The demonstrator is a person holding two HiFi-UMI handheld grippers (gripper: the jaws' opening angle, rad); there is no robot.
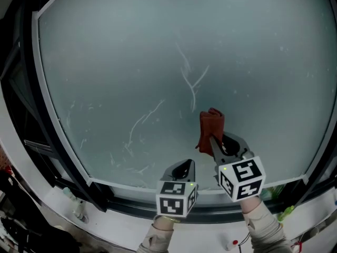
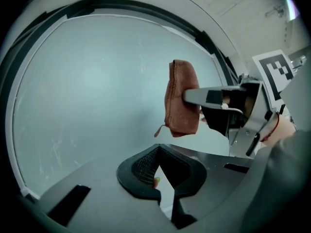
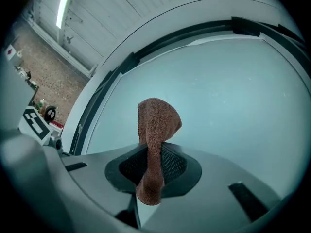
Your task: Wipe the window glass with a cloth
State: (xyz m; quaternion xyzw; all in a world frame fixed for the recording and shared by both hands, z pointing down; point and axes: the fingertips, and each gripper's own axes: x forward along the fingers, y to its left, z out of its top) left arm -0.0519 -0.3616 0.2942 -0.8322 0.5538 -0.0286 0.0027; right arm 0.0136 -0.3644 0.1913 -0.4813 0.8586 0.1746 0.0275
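The window glass (image 1: 158, 62) fills most of the head view, frosted grey with thin white streaks (image 1: 190, 80) near its middle and lower left. A reddish-brown cloth (image 1: 211, 128) is pinched in my right gripper (image 1: 217, 144), and its bunched end stands up against the lower middle of the pane. In the right gripper view the cloth (image 3: 156, 125) rises from between the jaws of that gripper (image 3: 151, 166). My left gripper (image 1: 184, 168) hangs just left of it, shut and empty, near the bottom frame. From the left gripper (image 2: 158, 178) I see the cloth (image 2: 181, 98) side-on.
A white frame (image 1: 52, 115) with a dark seal surrounds the pane. Below it runs a white sill (image 1: 131, 220) with a small bottle (image 1: 79, 208) at left and green items (image 1: 284, 212) at right. A brick wall (image 3: 43, 76) shows left of the window.
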